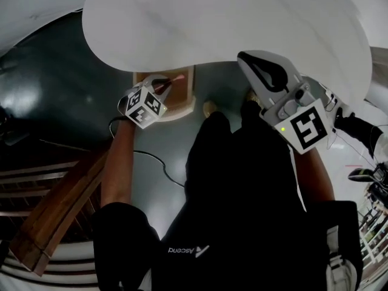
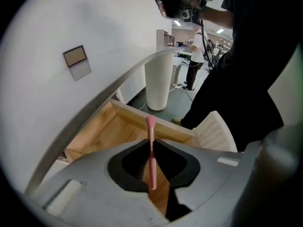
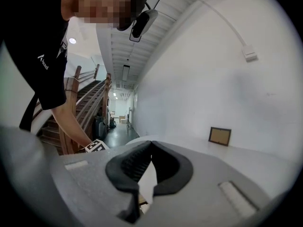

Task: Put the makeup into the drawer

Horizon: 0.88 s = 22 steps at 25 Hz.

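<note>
The left gripper (image 2: 151,143) has its jaws pinching a pink makeup brush (image 2: 152,156). The thin handle is caught between the black pads, and the rounded pink head sticks out past the tips. Under and beyond the jaws lies an open drawer (image 2: 97,134), bare pale wood inside with a cream rim. In the left gripper view the brush head lies across the drawer's far wall.

From the head view, the left gripper (image 1: 165,87) hangs over the drawer (image 1: 183,107), which juts out from under the edge of a round white table (image 1: 212,23). The brush (image 1: 178,77) shows there as a small pink streak over the wooden bottom.

The right gripper (image 3: 150,146) has its jaws pressed together at the tips with nothing between them. It points out across the white table top towards a white wall with a small brown frame (image 3: 219,136) near it. In the head view the right gripper (image 1: 256,66) is at the table's near edge, well apart from the drawer.

A ribbed white column (image 2: 158,82) stands on the dark floor (image 1: 60,83) just past the drawer. The person wears black, and a wooden stair rail (image 1: 54,217) runs along the left.
</note>
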Each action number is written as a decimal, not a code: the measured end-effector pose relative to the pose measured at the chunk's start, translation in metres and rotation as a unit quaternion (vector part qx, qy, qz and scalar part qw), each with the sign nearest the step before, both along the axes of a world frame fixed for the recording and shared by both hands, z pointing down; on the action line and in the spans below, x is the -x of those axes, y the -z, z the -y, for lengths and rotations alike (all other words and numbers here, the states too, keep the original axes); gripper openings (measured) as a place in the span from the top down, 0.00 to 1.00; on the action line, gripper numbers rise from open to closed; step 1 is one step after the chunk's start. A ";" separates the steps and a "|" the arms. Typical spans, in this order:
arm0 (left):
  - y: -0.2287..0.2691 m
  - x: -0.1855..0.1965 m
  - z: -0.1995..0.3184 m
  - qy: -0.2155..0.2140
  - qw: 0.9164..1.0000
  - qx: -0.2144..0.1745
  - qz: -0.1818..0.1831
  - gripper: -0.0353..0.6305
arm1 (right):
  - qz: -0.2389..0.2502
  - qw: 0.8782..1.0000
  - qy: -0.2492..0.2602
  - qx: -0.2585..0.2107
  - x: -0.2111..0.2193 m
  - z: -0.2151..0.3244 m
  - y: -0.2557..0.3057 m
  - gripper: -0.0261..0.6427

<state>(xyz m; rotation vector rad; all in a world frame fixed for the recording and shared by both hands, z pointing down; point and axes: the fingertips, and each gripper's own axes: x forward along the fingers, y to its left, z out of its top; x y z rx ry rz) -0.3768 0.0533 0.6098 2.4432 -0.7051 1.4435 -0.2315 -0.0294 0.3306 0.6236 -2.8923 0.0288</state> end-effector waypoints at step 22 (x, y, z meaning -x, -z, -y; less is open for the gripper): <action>-0.111 0.007 0.017 -0.044 0.994 0.060 0.086 0.87 | -0.036 0.998 -0.057 0.016 -0.032 0.003 -0.021 0.96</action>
